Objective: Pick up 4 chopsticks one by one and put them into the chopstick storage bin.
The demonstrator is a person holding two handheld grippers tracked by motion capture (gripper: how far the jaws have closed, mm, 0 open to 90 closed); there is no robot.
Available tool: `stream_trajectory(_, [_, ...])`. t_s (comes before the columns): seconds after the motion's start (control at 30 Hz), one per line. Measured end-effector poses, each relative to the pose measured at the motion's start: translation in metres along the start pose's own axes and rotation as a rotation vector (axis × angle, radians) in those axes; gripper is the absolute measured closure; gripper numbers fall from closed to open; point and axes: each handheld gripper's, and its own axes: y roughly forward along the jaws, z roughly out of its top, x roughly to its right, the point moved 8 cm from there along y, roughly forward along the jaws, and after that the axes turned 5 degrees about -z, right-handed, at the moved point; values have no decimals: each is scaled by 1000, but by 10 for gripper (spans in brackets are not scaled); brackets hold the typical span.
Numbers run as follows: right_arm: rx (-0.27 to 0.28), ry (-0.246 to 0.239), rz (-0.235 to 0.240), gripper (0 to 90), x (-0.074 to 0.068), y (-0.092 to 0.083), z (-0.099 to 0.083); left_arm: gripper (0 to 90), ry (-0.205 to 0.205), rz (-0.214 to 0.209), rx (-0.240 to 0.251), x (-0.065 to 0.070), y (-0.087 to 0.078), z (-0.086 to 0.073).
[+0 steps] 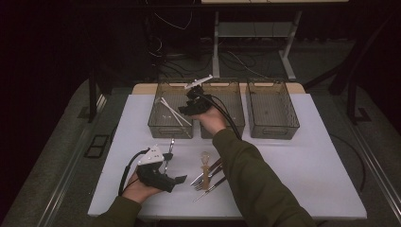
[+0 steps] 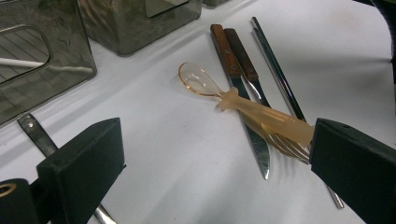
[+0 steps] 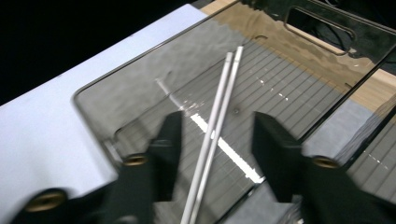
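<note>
Your right tool (image 3: 212, 140) hangs over the left bin (image 1: 158, 124), jaws parted and clear of the pair of white chopsticks (image 3: 217, 116) lying on the ribbed floor below, so by my reading that pair is already sorted. They lie side by side and touching; in the high view their long axis runs diagonally from the bin's far left toward its near right corner. The other two bins (image 1: 273, 113) look empty from here. Your left tool (image 2: 210, 163) rests low on the desk (image 1: 302, 161) with its jaws spread wide and nothing gripped, facing the cutlery left to sort: a clear amber spoon (image 2: 243, 105), bowl pointing away from you, lying across two wooden-handled knives (image 2: 243, 88) and a fork (image 2: 285, 144), with a pair of metal chopsticks (image 2: 278, 74) just beside them. One more metal utensil (image 1: 171, 146) lies apart, next to your left hand.
</note>
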Motion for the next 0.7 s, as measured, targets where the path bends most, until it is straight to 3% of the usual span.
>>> stream_trajectory(0.07, [-8, -14, 11, 760, -1, -6, -4, 17, 0, 1, 1, 0, 0, 0])
stream_trajectory(0.17, [-14, -27, 62, 897, -6, -17, -12, 17, 1, 3, 1, 0, 0, 0])
stream_trajectory(0.27, [-29, -52, 92, 900, -10, -25, -23, 17, 5, 5, -7, -1, 0, -1])
stream_trajectory(0.43, [-52, -69, 102, 900, -13, -32, -36, 17, -1, 5, -8, 0, 1, -1])
stream_trajectory(0.7, [-85, -67, 96, 900, -12, -22, -43, 17, -4, 7, -3, 0, 0, -1])
